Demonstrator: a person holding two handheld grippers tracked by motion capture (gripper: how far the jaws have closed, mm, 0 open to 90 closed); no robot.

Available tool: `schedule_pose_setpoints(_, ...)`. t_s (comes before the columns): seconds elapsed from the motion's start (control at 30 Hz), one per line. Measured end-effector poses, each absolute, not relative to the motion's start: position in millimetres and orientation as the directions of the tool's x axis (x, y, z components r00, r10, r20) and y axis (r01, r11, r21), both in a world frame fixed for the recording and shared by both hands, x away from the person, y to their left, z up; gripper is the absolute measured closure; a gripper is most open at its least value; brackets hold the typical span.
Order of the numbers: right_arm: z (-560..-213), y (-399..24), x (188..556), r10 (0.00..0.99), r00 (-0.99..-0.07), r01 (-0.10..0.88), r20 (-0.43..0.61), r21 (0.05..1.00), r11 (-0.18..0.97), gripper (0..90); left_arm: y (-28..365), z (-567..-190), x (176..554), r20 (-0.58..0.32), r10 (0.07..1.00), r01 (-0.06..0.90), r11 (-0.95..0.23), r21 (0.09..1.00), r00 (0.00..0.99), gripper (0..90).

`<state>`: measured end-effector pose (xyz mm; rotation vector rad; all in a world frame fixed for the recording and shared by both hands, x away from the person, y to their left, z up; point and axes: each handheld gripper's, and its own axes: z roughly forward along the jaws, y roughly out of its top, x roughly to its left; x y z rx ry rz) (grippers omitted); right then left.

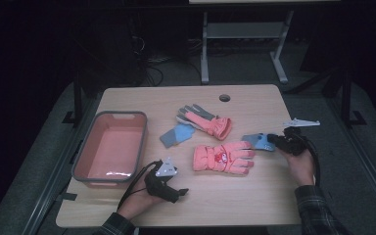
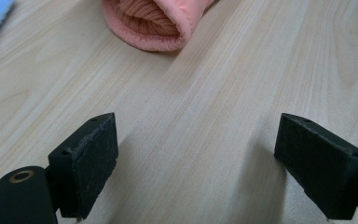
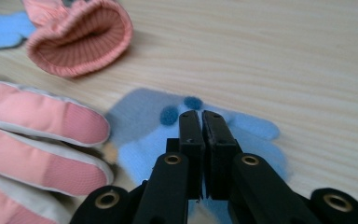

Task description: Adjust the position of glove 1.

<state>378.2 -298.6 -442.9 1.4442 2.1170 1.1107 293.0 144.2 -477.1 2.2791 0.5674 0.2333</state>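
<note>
Surface [image 1: 235, 196] bare toward near edge; right claw [image 3: 201, 122] clamped on small blue glove [image 3: 242, 140]; left claw [image 2: 196, 154] wide, empty.

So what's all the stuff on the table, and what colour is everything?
Bin: one, pink inside with a grey rim, left side of the table.
Pink gloves: two; one in the middle, palm side showing a small picture; one behind it, pink and grey.
Blue gloves: two, light blue; one between the bin and the pink gloves; one at the right, by the pink glove's fingertips.
Table: one, light wood.
Left tool: black, jaws wide apart over bare wood, in front of the bin.
Right tool: black, jaws shut on the right-hand blue glove.
Hands: two, in plaid sleeves, at the near edge.
</note>
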Motion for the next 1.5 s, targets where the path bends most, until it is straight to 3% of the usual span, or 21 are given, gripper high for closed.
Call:
schedule_pose_setpoints(0.73,-390.9,-299.1,332.9,0.842,-0.52,0.523,0.143,0.833,0.182,87.9,143.6,-477.6,291.8,-0.009,0.47,0.329,-0.605,0.725,0.883,12.6)
schedule_pose_setpoints(1.5,-375.4,-233.7,292.9,0.647,-0.736,0.463,0.2,0.846,0.264,88.0,143.4,-477.7,291.4,-0.012,0.468,0.331,-0.605,0.724,0.884,12.6)
